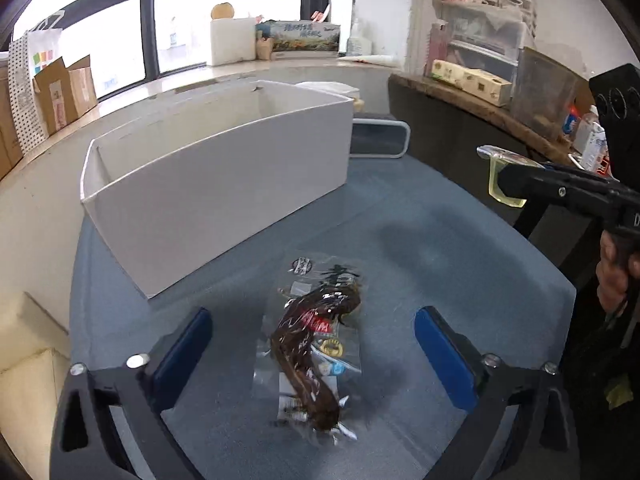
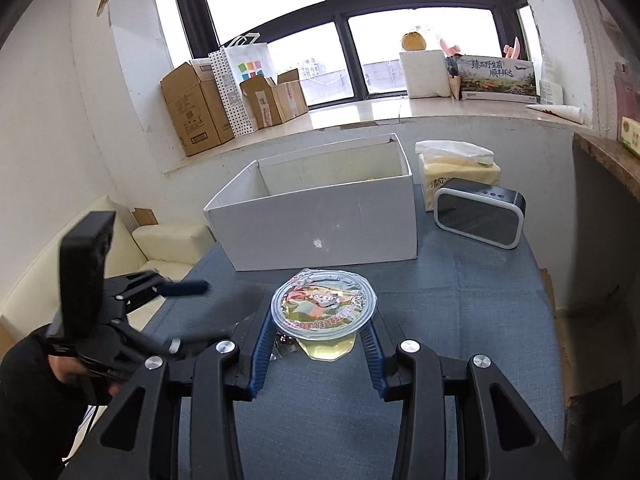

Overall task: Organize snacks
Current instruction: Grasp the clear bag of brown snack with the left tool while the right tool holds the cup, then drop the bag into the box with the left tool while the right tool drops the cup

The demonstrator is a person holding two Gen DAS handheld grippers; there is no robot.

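The right hand-held gripper (image 2: 316,344) is clenched on the jelly cup (image 2: 323,308), near the white box (image 2: 320,220); carry it level over the rim. The left hand-held gripper (image 1: 312,344) is released above the meat packet (image 1: 316,344) on the table (image 1: 460,264).

window (image 2: 340,20): bright, dark-framed | walls (image 2: 52,120): white | sofa (image 2: 168,240): cream | sill (image 2: 440,112): cluttered

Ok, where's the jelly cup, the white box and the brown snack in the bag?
jelly cup (image 2: 323,307): right wrist view, on its foil lid.
white box (image 2: 328,224): right wrist view, on its front wall.
brown snack bag (image 1: 312,344): left wrist view, on the brown snack inside.
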